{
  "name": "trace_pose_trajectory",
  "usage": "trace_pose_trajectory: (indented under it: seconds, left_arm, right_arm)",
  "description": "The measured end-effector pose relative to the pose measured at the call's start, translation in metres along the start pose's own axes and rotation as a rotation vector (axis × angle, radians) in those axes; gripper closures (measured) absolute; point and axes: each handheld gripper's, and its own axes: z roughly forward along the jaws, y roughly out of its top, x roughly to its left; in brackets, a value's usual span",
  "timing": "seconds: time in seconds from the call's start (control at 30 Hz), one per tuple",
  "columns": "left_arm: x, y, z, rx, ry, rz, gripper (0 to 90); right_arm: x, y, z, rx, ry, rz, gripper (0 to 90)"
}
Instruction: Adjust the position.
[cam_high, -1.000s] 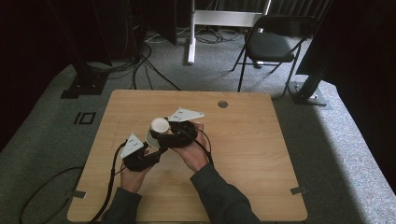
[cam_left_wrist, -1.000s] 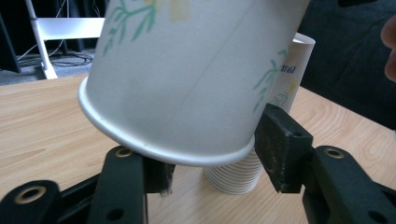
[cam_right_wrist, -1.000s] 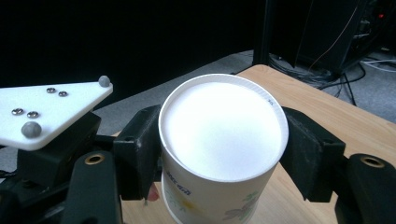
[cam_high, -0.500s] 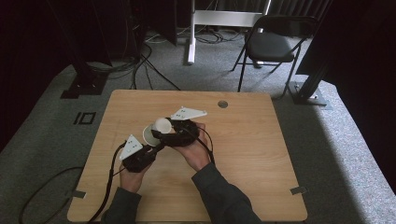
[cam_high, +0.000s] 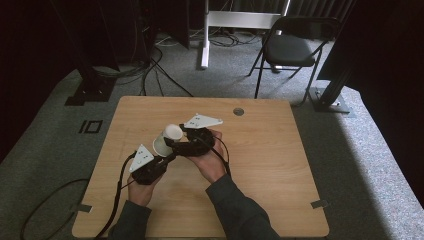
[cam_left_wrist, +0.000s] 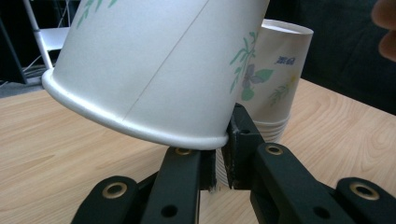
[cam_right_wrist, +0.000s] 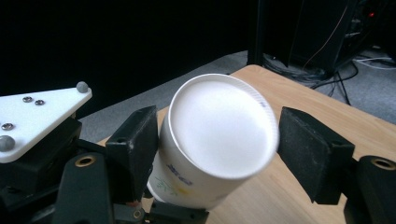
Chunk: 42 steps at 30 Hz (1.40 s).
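Left gripper takes the cup rim as the right lets go

Near the table's (cam_high: 280, 165) middle, the left gripper (cam_left_wrist: 218, 161) has just clamped on the tilted top paper cup's (cam_left_wrist: 154, 70) rim above the cup stack (cam_left_wrist: 275, 79); the right gripper's (cam_right_wrist: 215, 140) jaws have just spread apart beside it, so separating can begin.

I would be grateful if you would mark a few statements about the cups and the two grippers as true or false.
1. The left gripper is shut on the rim of the paper cup. True.
2. The right gripper clamps that cup tightly. False: its jaws have just been opening and stand apart on either side of the cup's base.
3. The cup stands upright on its base. False: it is tilted, rim lowest, in the left gripper's jaws.
4. A stack of cups stands upside down on the table behind it. True.
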Motion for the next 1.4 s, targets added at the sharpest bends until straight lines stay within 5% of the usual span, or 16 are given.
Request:
trace_pose_trajectory:
  seconds: [0.53, 1.1, 1.4]
  left_arm:
    - [0.003, -0.001, 0.000, 0.011, 0.012, -0.007, 84.3]
    - [0.001, 0.006, -0.010, -0.065, -0.003, -0.012, 80.7]
    - [-0.005, 0.009, -0.009, -0.046, -0.015, 0.039, 82.7]
  right_arm:
    - [0.013, 0.003, -0.004, -0.051, -0.006, -0.082, 30.4]
    - [0.009, -0.002, 0.003, 0.001, 0.012, -0.036, 33.0]
    - [0.003, 0.006, 0.006, 0.004, -0.068, -0.001, 37.5]
